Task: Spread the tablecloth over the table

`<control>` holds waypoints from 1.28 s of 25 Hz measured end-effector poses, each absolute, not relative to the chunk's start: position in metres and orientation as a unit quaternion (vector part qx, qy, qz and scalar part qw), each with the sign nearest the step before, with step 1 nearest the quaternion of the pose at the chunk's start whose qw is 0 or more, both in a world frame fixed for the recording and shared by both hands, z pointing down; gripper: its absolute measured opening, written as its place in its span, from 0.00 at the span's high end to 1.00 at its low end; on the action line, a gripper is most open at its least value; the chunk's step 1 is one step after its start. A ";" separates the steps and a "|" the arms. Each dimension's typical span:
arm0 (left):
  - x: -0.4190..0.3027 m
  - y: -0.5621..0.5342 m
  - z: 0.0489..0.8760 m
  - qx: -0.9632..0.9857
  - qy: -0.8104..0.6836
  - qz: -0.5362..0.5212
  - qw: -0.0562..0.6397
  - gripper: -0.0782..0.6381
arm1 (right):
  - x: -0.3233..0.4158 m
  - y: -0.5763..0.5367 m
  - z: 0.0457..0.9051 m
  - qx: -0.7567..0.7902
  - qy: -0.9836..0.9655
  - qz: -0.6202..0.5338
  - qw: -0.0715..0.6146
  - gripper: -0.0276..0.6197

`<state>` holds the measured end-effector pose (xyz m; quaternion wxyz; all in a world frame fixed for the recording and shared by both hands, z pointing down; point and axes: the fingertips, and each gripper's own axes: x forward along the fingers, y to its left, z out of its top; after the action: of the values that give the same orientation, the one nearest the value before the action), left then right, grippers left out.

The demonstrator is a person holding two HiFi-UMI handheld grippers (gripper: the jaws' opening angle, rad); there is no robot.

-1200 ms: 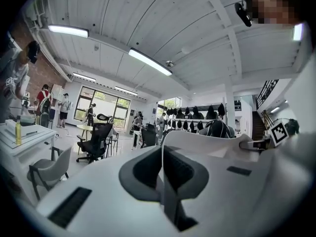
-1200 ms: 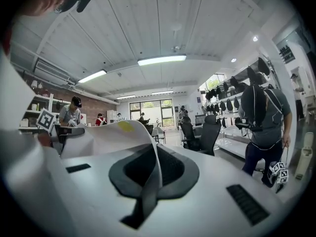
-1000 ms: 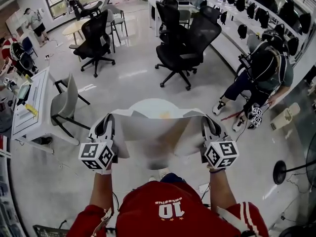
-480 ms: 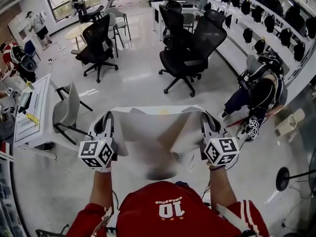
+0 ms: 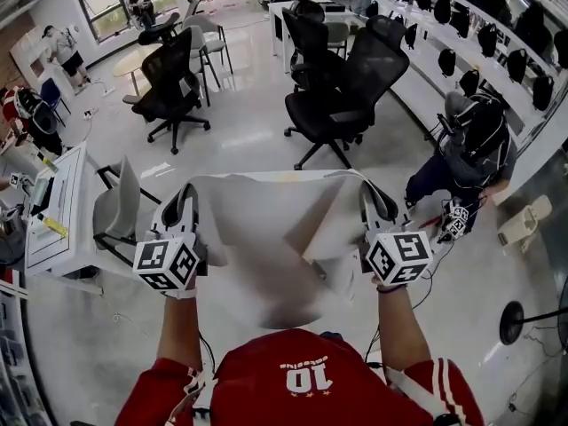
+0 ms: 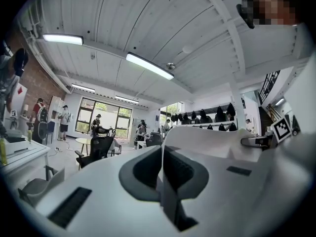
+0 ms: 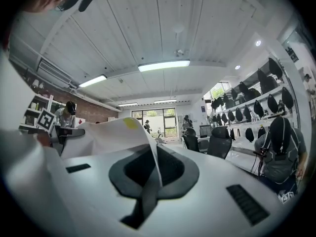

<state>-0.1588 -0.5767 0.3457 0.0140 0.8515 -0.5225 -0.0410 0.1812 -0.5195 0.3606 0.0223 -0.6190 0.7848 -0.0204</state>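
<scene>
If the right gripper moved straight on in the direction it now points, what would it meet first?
Apart from the tablecloth it holds, the right gripper seems to have a free way; black office chairs stand farther off, slightly right, depth unclear.

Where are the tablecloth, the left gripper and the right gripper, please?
tablecloth (image 5: 266,229), head view, on its hanging middle.
left gripper (image 5: 187,195), head view, between its fingertips, at the cloth's edge.
right gripper (image 5: 373,193), head view, between its fingertips, at the cloth's edge.

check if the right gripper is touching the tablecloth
Touching: in the right gripper view the tablecloth is pinched between the jaws of the right gripper.
</scene>
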 end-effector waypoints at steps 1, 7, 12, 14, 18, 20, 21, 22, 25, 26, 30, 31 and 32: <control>-0.158 -0.583 0.340 0.851 -0.523 -0.045 0.011 0.88 | 0.182 -0.525 0.355 -0.619 0.785 -0.015 0.026 0.93; -0.148 -0.614 0.304 0.851 -0.520 -0.064 -0.016 0.88 | 0.189 -0.556 0.319 -0.617 0.786 0.012 0.046 0.93; -0.143 -0.634 0.272 0.849 -0.519 -0.088 -0.041 0.88 | 0.192 -0.576 0.290 -0.611 0.788 0.039 0.062 0.93; -0.144 -0.639 0.259 0.848 -0.519 -0.097 -0.052 0.88 | 0.191 -0.583 0.278 -0.608 0.790 0.049 0.068 0.93; -0.148 -0.647 0.244 0.844 -0.522 -0.110 -0.064 0.88 | 0.192 -0.594 0.263 -0.605 0.790 0.064 0.072 0.93; -0.147 -0.649 0.240 0.844 -0.520 -0.109 -0.069 0.88 | 0.192 -0.600 0.262 -0.605 0.791 0.065 0.071 0.93; -0.146 -0.650 0.238 0.845 -0.520 -0.106 -0.071 0.88 | 0.191 -0.602 0.264 -0.604 0.792 0.064 0.071 0.93; -0.147 -0.651 0.239 0.844 -0.521 -0.105 -0.070 0.88 | 0.190 -0.605 0.266 -0.602 0.793 0.061 0.070 0.93; -0.153 -0.654 0.253 0.840 -0.530 -0.102 -0.060 0.88 | 0.189 -0.611 0.276 -0.599 0.797 0.053 0.065 0.93; -0.153 -0.654 0.257 0.840 -0.531 -0.099 -0.057 0.88 | 0.189 -0.613 0.281 -0.599 0.797 0.050 0.062 0.93; -0.147 -0.650 0.265 0.844 -0.525 -0.087 -0.060 0.88 | 0.193 -0.616 0.296 -0.601 0.796 0.039 0.055 0.93; -0.146 -0.650 0.270 0.845 -0.525 -0.084 -0.056 0.88 | 0.194 -0.617 0.299 -0.601 0.796 0.037 0.052 0.93; -0.146 -0.650 0.276 0.845 -0.526 -0.080 -0.050 0.88 | 0.195 -0.618 0.303 -0.601 0.797 0.035 0.048 0.93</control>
<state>-0.1457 -0.6503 0.2757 -0.0497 0.8455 -0.5256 -0.0805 0.1952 -0.6181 0.3031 0.0479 -0.6010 0.7971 0.0348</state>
